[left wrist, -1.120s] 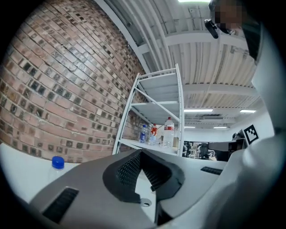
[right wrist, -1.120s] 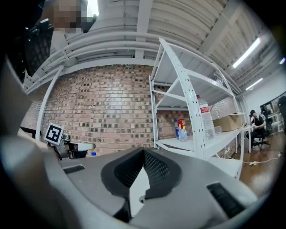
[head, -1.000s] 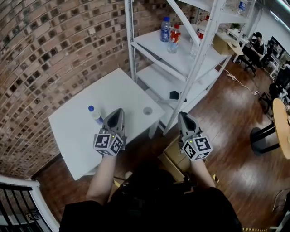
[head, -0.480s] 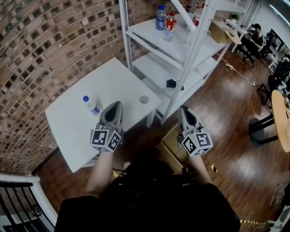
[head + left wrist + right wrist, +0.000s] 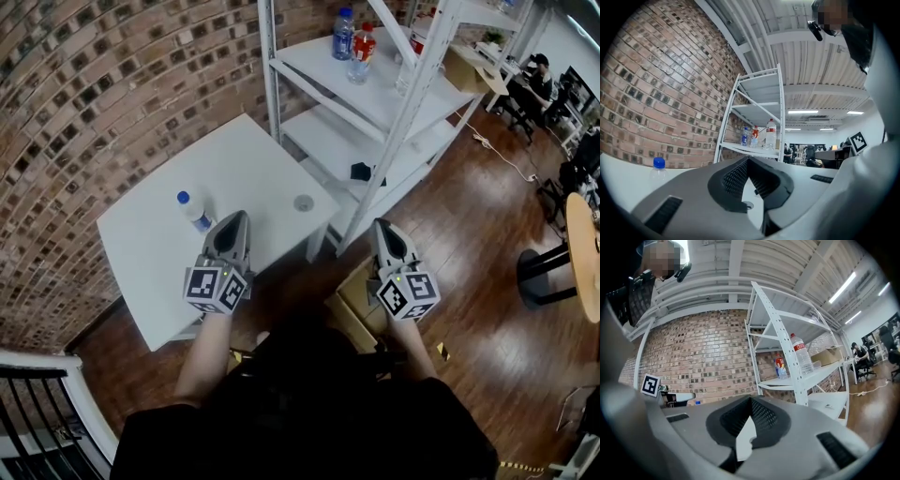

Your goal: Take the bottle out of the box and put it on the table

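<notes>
- The left gripper [image 5: 238,217] hovers over the near edge of the table [image 5: 150,267]. Its jaws are closed tip to tip with nothing between them, as its own view [image 5: 748,159] shows.
- The right gripper [image 5: 382,226] hangs past the table's edge, above the box [image 5: 352,298] on the floor. Its jaws [image 5: 750,400] are also pressed together and empty.
- The bottle [image 5: 195,214] is out of the box and stands upright on the table, blue cap up. It is just left of the left gripper's tip and not held.
- In the left gripper view the bottle [image 5: 658,169] shows low at the left, clear of the jaws.
- Compared with a second ago, little differs. The bottle keeps its spot, both pairs of jaws stay closed, and the left gripper stays just beside the bottle.
- A small ring [image 5: 303,202] lies near the table's right corner, as before.
- Beyond the table, the shelf [image 5: 375,103] carries other bottles [image 5: 354,42].
</notes>
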`<state>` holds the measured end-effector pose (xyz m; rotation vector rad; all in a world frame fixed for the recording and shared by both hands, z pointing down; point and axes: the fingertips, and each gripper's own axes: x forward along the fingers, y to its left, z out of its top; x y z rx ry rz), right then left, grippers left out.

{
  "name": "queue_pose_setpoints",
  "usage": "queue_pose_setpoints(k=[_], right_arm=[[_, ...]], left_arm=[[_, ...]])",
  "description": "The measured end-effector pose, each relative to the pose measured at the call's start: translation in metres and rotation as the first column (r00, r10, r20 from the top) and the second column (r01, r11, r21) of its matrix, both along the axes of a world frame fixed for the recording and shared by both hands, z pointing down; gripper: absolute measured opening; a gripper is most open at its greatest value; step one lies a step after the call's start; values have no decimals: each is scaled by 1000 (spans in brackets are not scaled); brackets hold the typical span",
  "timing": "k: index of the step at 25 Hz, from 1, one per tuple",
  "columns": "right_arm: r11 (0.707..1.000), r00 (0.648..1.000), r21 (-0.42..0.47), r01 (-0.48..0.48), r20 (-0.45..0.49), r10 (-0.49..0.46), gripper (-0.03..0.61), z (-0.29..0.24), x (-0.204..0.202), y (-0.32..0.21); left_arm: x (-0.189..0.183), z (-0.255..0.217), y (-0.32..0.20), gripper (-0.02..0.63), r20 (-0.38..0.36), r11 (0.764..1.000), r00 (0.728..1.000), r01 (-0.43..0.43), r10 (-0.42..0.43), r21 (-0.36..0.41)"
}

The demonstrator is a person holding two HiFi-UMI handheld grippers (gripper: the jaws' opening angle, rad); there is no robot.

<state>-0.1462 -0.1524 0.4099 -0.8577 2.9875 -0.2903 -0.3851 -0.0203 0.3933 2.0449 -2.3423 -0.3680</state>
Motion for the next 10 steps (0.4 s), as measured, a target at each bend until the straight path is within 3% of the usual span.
queue_pose_setpoints(k=[10], right_arm=[[1000, 1000, -2, 23, -14, -23, 2, 1, -13, 1]], left_arm=[[-9, 2, 0, -8, -11, 1000, 1000, 6, -6, -5]])
